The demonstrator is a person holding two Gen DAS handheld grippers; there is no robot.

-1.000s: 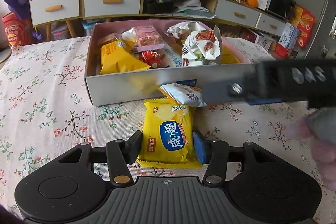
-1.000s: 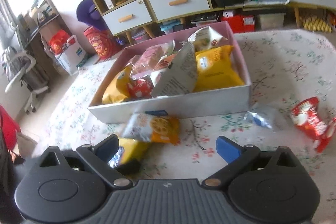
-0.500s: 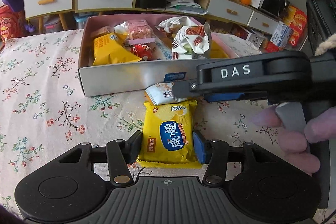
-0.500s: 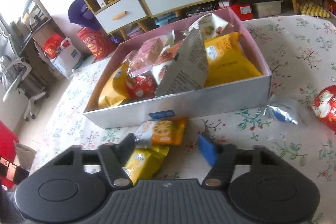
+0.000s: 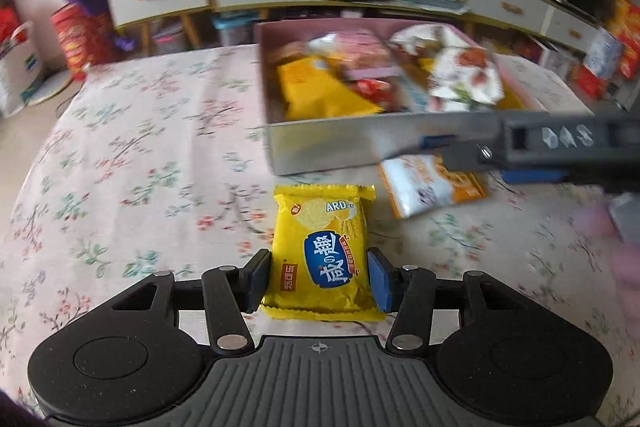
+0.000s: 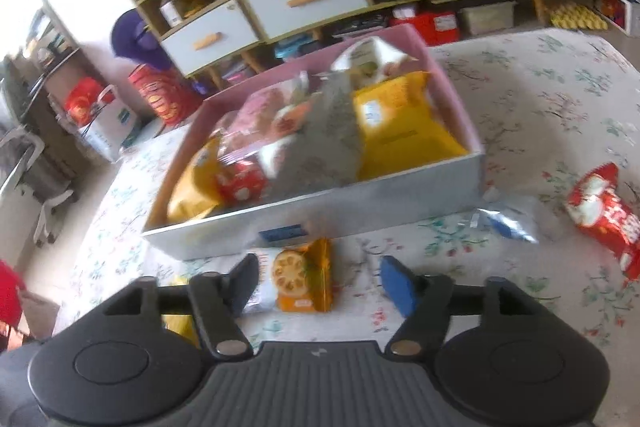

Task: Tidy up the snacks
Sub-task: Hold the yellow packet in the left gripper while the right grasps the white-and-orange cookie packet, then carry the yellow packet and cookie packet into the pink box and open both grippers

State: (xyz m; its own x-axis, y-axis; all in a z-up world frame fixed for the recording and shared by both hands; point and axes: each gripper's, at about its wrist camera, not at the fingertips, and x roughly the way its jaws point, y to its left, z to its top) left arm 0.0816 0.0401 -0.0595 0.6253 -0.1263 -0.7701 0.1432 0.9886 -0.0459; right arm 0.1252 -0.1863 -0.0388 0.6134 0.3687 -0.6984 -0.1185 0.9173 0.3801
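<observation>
Left tongs (image 5: 319,281) clamp the yellow cracker pack (image 5: 320,251), held just above the surface (image 5: 140,167), short of the box (image 5: 320,147). Right tongs (image 6: 316,285) are opening, orange pack (image 6: 296,277) between the jaws, unpressed.

Risk: tongs crowd each other; orange pack could slide away.

Count on surface: one orange pack, one clear wrapper (image 6: 508,219), one red pack (image 6: 604,215). One box, already full.
</observation>
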